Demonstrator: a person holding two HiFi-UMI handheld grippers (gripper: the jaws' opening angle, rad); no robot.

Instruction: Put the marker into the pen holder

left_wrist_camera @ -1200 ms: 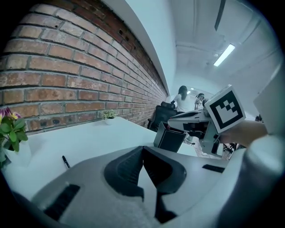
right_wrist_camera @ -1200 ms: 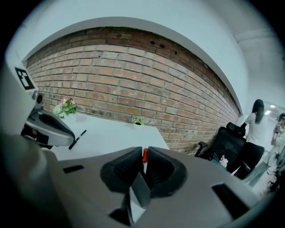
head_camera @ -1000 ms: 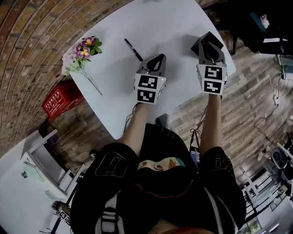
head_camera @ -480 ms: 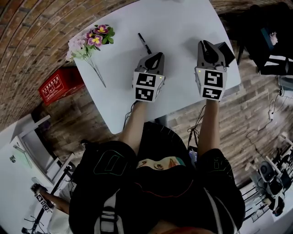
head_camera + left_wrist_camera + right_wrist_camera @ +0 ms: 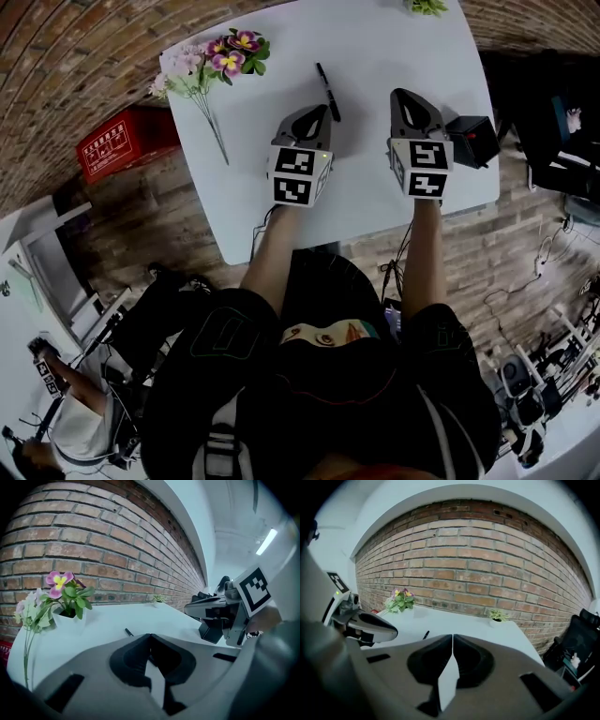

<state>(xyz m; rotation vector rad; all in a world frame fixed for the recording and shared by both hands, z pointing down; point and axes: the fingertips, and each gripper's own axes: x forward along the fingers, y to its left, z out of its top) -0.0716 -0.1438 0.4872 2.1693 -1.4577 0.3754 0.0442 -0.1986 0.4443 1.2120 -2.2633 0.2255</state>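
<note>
Marker point(image 5: 327, 91) lies ungrasped on the table point(image 5: 375, 42); nothing is done yet. Left gripper point(image 5: 321, 111) fingers are pressed together, empty. Right gripper point(image 5: 404, 95) fingers have just been closing, on nothing.

Lab: brick wall point(image 5: 464, 573), white table point(image 5: 366, 37)

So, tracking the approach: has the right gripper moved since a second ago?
Yes. The right gripper, earlier over the black pen holder, now sits left of it; its jaws have just been closing, nothing between them.
</note>
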